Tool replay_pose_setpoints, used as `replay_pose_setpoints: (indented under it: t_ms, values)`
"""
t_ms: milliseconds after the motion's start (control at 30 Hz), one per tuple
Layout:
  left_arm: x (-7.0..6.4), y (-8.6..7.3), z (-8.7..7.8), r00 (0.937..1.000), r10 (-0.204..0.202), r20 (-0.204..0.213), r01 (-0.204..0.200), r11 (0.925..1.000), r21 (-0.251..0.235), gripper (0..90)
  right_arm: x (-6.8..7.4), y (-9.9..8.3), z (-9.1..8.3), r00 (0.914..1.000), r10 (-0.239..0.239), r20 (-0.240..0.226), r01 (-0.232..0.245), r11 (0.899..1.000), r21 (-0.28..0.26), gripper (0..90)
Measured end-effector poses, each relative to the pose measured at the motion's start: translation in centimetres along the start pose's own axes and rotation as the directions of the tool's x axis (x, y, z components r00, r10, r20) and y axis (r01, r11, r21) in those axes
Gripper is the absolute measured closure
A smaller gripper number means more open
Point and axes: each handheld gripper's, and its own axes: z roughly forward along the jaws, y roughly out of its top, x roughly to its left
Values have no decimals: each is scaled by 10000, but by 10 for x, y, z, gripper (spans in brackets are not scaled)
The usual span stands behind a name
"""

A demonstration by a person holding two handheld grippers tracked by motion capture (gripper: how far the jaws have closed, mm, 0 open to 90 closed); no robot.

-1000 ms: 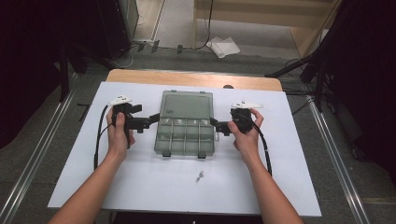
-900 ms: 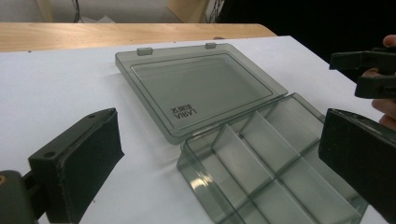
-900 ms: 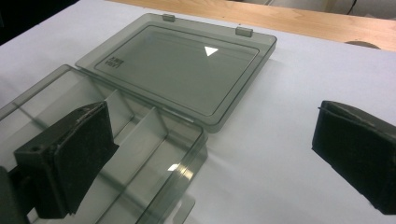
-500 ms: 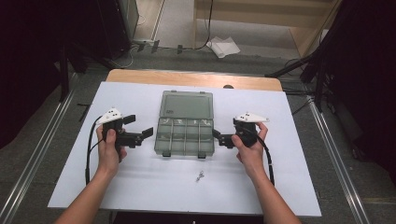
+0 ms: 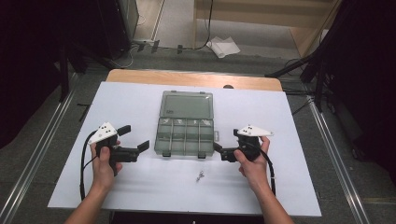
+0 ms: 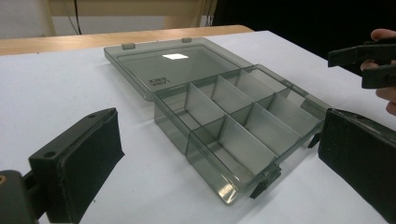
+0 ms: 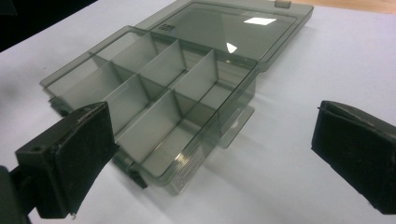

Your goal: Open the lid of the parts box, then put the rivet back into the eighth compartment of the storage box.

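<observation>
Your left hand-held gripper point(image 5: 135, 138) sits at the left of the counter point(image 5: 280, 186), just beside the box and clear of it. Its two black jaws stand wide apart, released, holding nothing; each carries a flat, matte pad of rubbery black. A white three-cornered plate tops it and one black cable trails from it.

At the centre lies one organiser box point(image 5: 185, 135) of smoky, translucent grey plastic, rectangular and hard-edged. Its lid point(image 5: 186, 104) is folded flat on the far side, glossy, with two hinge tabs on its far edge. The tray holds eight compartments, in two rows of four, divided by thin upright walls. Two dark latches sit on its near edge.

Near the box, on the white matte sheet, lies a small metal piece point(image 5: 200, 176), too small to count its parts.

Your right hand-held gripper point(image 5: 217, 148) is just beside the box's near right corner, jaws likewise spread, grasping nothing.
</observation>
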Motion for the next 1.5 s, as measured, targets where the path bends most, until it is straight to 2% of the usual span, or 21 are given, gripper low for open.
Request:
replay_pose_setpoints:
  t_ms: [100, 200, 400, 700, 933, 1100, 1167, 1267, 1400, 1433, 1467, 1500]
  values:
    - [-2, -3, -8, 10000, 43, -7, -43, 9998, -209, 0, 4, -5, -4, 10000, -34, -81, 35, 9999, 120, 0]
    - [-4, -7, -15, 9996, 169, -237, -176, 9994, -292, 0, 8, -9, -6, 9996, -224, -145, 227, 9995, 207, 1]
    - [-2, -17, -28, 9994, 26, -351, -36, 9995, -304, 0, 16, -14, -11, 9993, -170, -325, 179, 9994, 280, 6]
    - [2, -29, -52, 9982, -116, -590, 88, 9989, -464, 0, 29, -16, -18, 9972, -464, -590, 490, 9979, 424, 12]
    - [3, -34, -63, 9966, -183, -797, 136, 9981, -594, 0, 34, -14, -21, 9963, -590, -626, 623, 9966, 531, 30]
    - [4, -37, -69, 9956, -145, -923, 91, 9983, -584, 0, 38, -13, -18, 9958, -605, -693, 661, 9944, 825, 45]
    - [4, -38, -71, 9952, -173, -965, 118, 9983, -579, 0, 40, -12, -17, 9942, -740, -787, 815, 9919, 970, 55]
    - [5, -40, -74, 9944, -163, -1043, 106, 9984, -556, 0, 46, -11, -14, 9941, -772, -766, 863, 9885, 1240, 109]
    - [6, -41, -78, 9936, -260, -1097, 197, 9981, -581, 0, 52, -10, -14, 9898, -1072, -937, 1216, 9788, 1648, 200]
    - [6, -41, -78, 9936, -260, -1097, 197, 9981, -581, 0, 52, -10, -14, 9898, -1072, -937, 1216, 9788, 1648, 200]
    - [7, -42, -78, 9936, -269, -1092, 207, 9981, -580, 0, 56, -11, -14, 9872, -1270, -961, 1436, 9709, 1914, 269]
    - [7, -42, -78, 9938, -258, -1082, 195, 9981, -589, 0, 57, -11, -14, 9862, -1334, -981, 1508, 9684, 1984, 303]
